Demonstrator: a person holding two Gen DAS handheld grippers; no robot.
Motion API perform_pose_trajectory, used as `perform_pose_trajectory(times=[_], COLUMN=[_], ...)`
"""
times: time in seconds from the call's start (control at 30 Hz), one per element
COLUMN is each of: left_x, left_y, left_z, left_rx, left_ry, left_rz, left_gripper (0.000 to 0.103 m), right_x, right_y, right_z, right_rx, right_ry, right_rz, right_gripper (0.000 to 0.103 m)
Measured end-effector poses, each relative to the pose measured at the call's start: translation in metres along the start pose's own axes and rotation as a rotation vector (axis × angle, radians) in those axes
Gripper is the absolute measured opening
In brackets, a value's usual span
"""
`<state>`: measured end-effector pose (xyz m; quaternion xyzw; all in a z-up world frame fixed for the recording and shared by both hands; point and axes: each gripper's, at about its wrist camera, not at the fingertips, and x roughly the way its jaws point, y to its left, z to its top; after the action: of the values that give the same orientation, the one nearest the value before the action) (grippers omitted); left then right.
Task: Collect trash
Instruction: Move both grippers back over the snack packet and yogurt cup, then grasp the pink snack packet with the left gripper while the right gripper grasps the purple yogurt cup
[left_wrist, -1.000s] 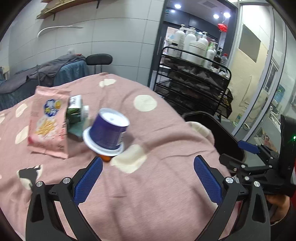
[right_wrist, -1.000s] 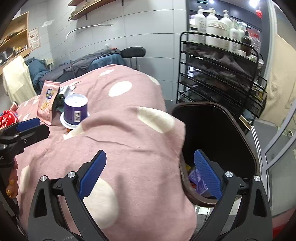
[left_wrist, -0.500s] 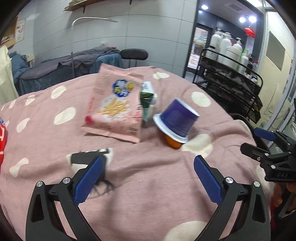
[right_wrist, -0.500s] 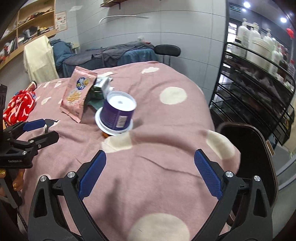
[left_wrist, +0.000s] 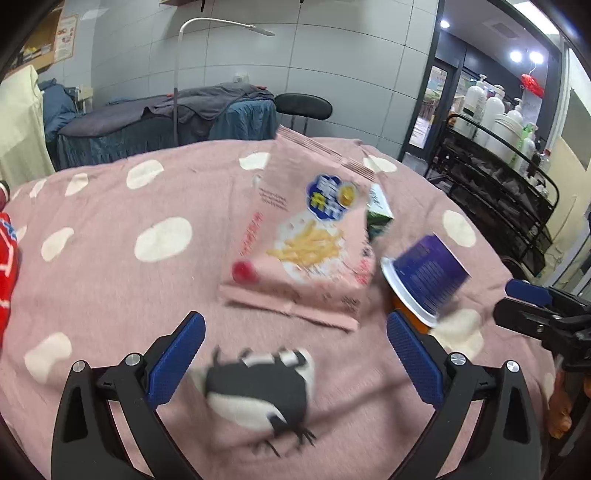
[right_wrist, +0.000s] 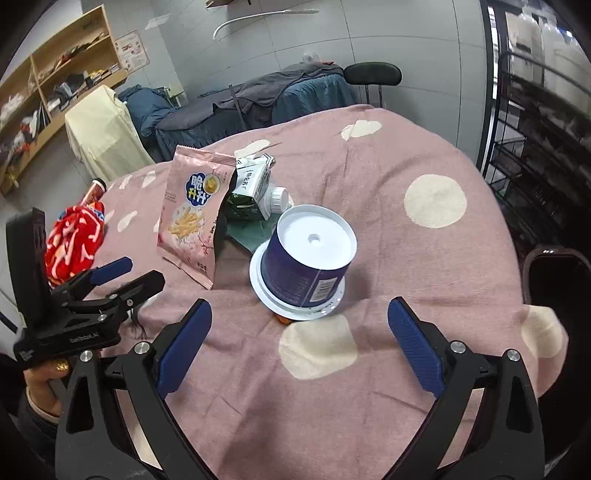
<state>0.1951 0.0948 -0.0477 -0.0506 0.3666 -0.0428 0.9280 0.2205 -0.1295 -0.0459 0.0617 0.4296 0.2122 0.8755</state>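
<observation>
A pink snack bag (left_wrist: 303, 243) (right_wrist: 194, 214) lies on the pink spotted blanket (left_wrist: 147, 206) (right_wrist: 424, 258). A green-and-white carton (right_wrist: 255, 188) (left_wrist: 378, 214) lies behind it. An upturned purple cup (right_wrist: 310, 262) (left_wrist: 428, 275) rests over something orange. My left gripper (left_wrist: 295, 362) is open and empty, just short of the snack bag; it also shows in the right wrist view (right_wrist: 122, 273). My right gripper (right_wrist: 299, 343) is open and empty, just short of the cup; it also shows in the left wrist view (left_wrist: 532, 299).
A black bin (right_wrist: 561, 284) stands at the blanket's right edge. A red patterned wrapper (right_wrist: 74, 243) and a can (right_wrist: 94, 188) lie at the left. A black wire rack (left_wrist: 498, 192) with bottles stands right. A massage bed (right_wrist: 251, 99) and stool (left_wrist: 303, 107) stand behind.
Both grippers have swung left, away from the bin, and moved closer to the trash. The snack bag now sits ahead of the left gripper, the cup ahead of the right.
</observation>
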Motion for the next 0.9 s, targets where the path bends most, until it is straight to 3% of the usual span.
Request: perform_pose_trajectory(times=[0.07, 0.2, 0.5, 0.73, 0.8, 0.87, 0.9], left_x=[0.003, 0.012, 0.052, 0.061, 0.06, 0.058, 0.057], left_y=[0.007, 0.025, 0.048, 0.044, 0.041, 0.037, 0.035], left_z=[0.008, 0.03, 0.049, 0.041, 0.038, 0.036, 0.034], left_rx=[-0.006, 0.009, 0.056, 0.063, 0.073, 0.084, 0.091], left_ry=[-0.008, -0.041, 0.087, 0.152, 0.154, 0.154, 0.151], left_rz=[-0.002, -0.117, -0.416, -0.506, -0.507, -0.495, -0.48], left_gripper=[0.098, 0.098, 0.095, 0.07, 0.063, 0.038, 0.033], right_x=[0.008, 0.025, 0.051, 0.073, 0.08, 0.086, 0.087], right_y=[-0.003, -0.008, -0.014, -0.014, -0.013, -0.015, -0.016], right_z=[0.007, 0.017, 0.032, 0.04, 0.04, 0.039, 0.039], right_rx=[0.038, 0.093, 0.141, 0.172, 0.176, 0.19, 0.198], right_ry=[0.012, 0.039, 0.083, 0.112, 0.123, 0.135, 0.14], right_rz=[0.019, 0.051, 0.084, 0.071, 0.041, 0.035, 0.036], right_gripper=[0.095, 0.095, 0.095, 0.094, 0.086, 0.072, 0.072])
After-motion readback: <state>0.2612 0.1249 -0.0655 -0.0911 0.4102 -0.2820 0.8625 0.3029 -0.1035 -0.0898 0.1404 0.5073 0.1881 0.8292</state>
